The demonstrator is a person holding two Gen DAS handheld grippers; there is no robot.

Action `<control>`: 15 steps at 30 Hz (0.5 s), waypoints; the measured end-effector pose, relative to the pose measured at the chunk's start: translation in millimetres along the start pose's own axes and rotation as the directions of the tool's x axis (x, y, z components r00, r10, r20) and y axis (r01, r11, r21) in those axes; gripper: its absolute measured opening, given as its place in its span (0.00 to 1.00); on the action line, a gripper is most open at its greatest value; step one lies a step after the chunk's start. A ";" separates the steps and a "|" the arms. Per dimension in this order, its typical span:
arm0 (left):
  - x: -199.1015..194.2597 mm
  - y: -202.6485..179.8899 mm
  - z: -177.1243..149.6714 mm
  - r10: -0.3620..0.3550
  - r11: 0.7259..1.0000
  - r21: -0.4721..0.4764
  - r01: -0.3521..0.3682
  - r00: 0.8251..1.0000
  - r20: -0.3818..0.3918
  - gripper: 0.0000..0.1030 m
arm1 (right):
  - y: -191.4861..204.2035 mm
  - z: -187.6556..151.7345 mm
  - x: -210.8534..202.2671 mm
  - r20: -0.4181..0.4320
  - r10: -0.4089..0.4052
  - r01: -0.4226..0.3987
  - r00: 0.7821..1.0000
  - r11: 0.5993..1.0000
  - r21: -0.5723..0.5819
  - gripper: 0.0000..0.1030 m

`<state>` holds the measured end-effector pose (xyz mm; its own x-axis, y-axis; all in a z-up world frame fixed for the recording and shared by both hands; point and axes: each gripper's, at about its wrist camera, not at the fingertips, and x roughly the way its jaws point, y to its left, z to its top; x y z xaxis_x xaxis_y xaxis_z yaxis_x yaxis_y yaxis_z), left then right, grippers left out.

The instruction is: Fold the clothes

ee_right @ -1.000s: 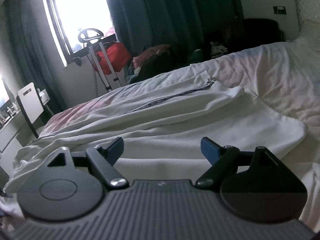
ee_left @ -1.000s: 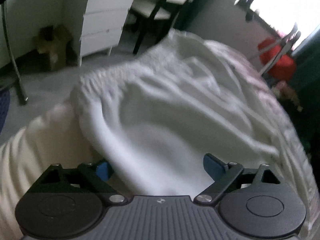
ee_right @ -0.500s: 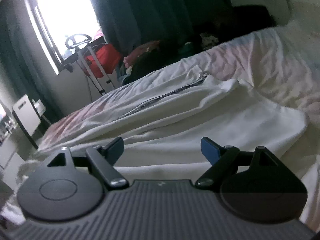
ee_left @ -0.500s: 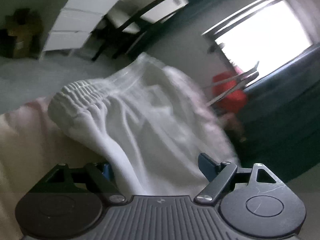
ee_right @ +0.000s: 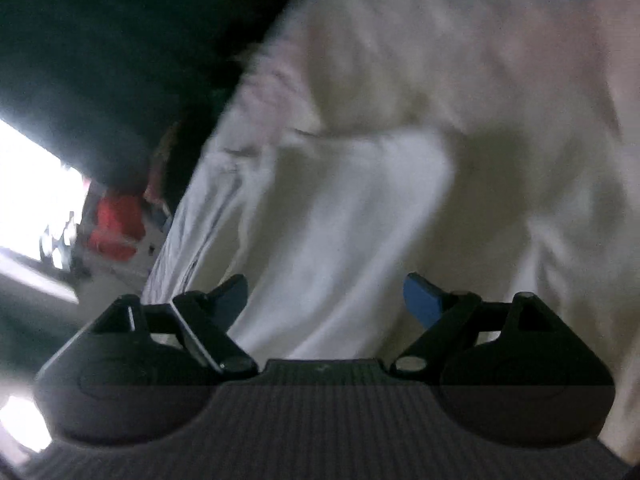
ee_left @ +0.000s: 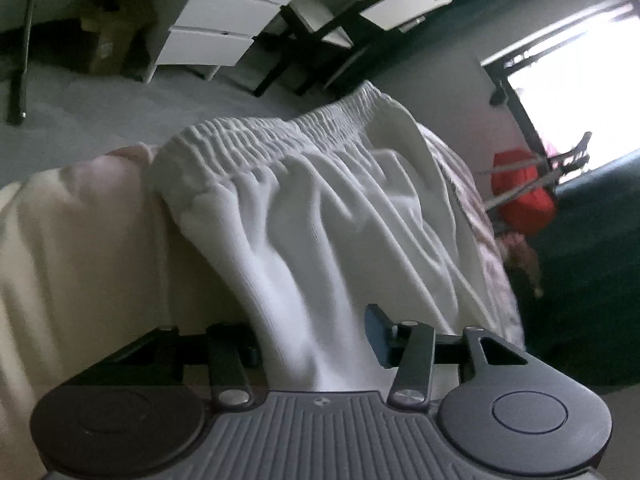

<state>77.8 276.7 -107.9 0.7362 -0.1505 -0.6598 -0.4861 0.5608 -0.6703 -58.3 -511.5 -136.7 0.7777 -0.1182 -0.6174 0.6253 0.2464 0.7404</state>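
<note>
Two grippers, one garment: the left gripper (ee_left: 316,344) is closing on the white garment (ee_left: 320,208) bunched between its fingers, elastic waistband (ee_left: 280,136) straight ahead (running crosswise); the right gripper (ee_right: 324,304) hangs spread wide over cloth.

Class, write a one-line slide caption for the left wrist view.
Left gripper closing on white garment with elastic waistband, draped over the bed.

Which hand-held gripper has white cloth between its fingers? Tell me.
The left hand-held gripper: a bunched fold of the white garment runs between its closing fingers. The right hand-held gripper stands wide open above the cloth, gripping nothing.
</note>
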 end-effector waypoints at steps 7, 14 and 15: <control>6.1 3.5 2.3 0.031 0.999 0.016 -0.032 0.999 0.037 0.29 | -18.4 13.0 45.7 0.000 -0.067 0.067 0.998 0.994 0.090 0.82; -5.7 6.7 8.4 -0.041 0.999 -0.004 0.041 0.995 0.094 0.09 | -13.2 30.2 70.5 0.071 -0.070 0.073 0.995 0.996 -0.050 0.25; -9.2 3.5 8.0 -0.061 0.998 -0.001 0.061 0.992 0.113 0.08 | -15.5 30.4 69.0 0.071 -0.059 0.062 0.996 0.997 -0.036 0.10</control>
<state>73.1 286.6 -101.5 0.8131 -0.0910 -0.5750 -0.4406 0.5493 -0.7100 -12.4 -552.6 -182.7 0.7421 -0.2010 -0.6395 0.6694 0.2732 0.6909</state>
